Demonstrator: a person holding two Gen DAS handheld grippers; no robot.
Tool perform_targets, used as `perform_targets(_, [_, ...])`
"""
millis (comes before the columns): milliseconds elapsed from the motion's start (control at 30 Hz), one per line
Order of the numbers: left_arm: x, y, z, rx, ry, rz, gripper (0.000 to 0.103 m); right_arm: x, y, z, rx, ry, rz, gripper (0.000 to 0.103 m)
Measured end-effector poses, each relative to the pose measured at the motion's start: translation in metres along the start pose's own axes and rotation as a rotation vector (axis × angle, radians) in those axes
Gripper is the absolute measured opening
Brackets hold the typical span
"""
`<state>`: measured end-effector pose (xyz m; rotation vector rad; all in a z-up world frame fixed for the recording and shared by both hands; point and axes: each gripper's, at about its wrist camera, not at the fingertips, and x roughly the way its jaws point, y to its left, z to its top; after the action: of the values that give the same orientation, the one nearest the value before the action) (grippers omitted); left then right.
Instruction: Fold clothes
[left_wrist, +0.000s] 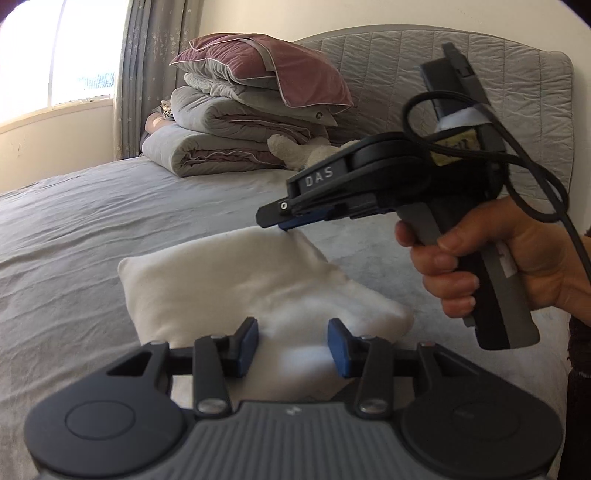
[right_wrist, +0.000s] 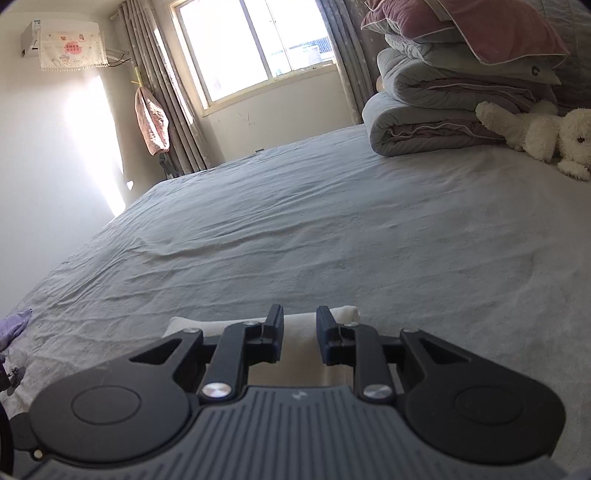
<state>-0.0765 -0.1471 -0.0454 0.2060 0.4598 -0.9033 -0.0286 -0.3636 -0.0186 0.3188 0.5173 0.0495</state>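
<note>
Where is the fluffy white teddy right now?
The white plush toy lies on the grey bed at the far right of the right wrist view, against the stack of folded quilts.

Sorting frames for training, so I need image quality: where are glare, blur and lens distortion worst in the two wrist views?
Left wrist view: the bright window is blown out, the folded white cloth looks soft and overexposed near the blue pads, and the grey bed sheet bows. Right wrist view: a sunlit wall patch glares; edges curve, corners darken.
</note>
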Motion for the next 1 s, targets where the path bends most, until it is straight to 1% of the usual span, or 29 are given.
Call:
perform_targets(33, [0.001,-0.003,-0.001,0.015,-0.003,0.004,0.042,0.005,-0.005,-0.002,0.007,0.012,-0.012,0.02])
perform_targets(67, [0.001,-0.005,-0.003,0.024,-0.006,0.008,0.042,0.011,-0.009,-0.003,0.015,0.023,-0.024,0.009])
perform_targets(100, [0.001,-0.005,-0.003,0.026,-0.007,0.007,0.042,0.016,-0.013,-0.005,0.022,0.034,-0.035,0.006])
perform_targets(167, [0.002,-0.004,-0.003,0.019,-0.009,0.0,0.042,0.021,-0.017,-0.006,0.033,0.042,-0.034,0.005])
perform_targets(200, [0.002,-0.002,-0.002,0.015,-0.009,-0.007,0.042,0.023,-0.018,-0.007,0.036,0.046,-0.034,0.005])
perform_targets(267, [-0.003,0.004,0.003,0.01,-0.02,-0.035,0.042,0.021,-0.014,-0.004,-0.001,0.049,-0.039,0.006])
perform_targets(333, [-0.009,0.011,0.008,-0.003,-0.04,-0.066,0.042,0.013,-0.009,0.002,-0.016,0.04,-0.02,0.013])
perform_targets(367, [-0.013,0.016,0.011,-0.008,-0.058,-0.069,0.041,0.007,-0.008,0.004,-0.012,0.025,-0.008,0.02])
perform_targets(467, [-0.019,0.031,0.022,0.002,-0.096,-0.032,0.041,-0.009,-0.005,0.009,-0.008,-0.019,0.024,0.027])
perform_targets(533, [-0.015,0.042,0.028,0.001,-0.101,0.007,0.041,-0.016,0.002,0.009,-0.034,-0.041,0.043,0.027])
perform_targets(600, [-0.008,0.053,0.034,-0.009,-0.098,0.039,0.041,-0.018,0.01,0.006,-0.078,-0.045,0.053,0.027])
perform_targets(667, [0.005,0.061,0.036,-0.013,-0.077,0.053,0.041,-0.017,0.019,0.002,-0.133,-0.041,0.057,0.027])
perform_targets(733, [0.019,0.065,0.037,-0.008,-0.049,0.062,0.04,-0.011,0.025,-0.003,-0.189,-0.026,0.043,0.027])
perform_targets(800, [0.029,0.065,0.033,0.018,-0.024,0.077,0.041,-0.002,0.025,-0.009,-0.216,-0.005,0.021,0.027])
perform_targets(867, [0.038,0.066,0.027,0.027,-0.008,0.079,0.041,0.005,0.02,-0.014,-0.221,0.019,-0.001,0.027])
perform_targets(1000, [0.043,0.067,0.015,0.029,-0.001,0.079,0.041,0.016,0.005,-0.025,-0.2,0.054,-0.012,0.021])
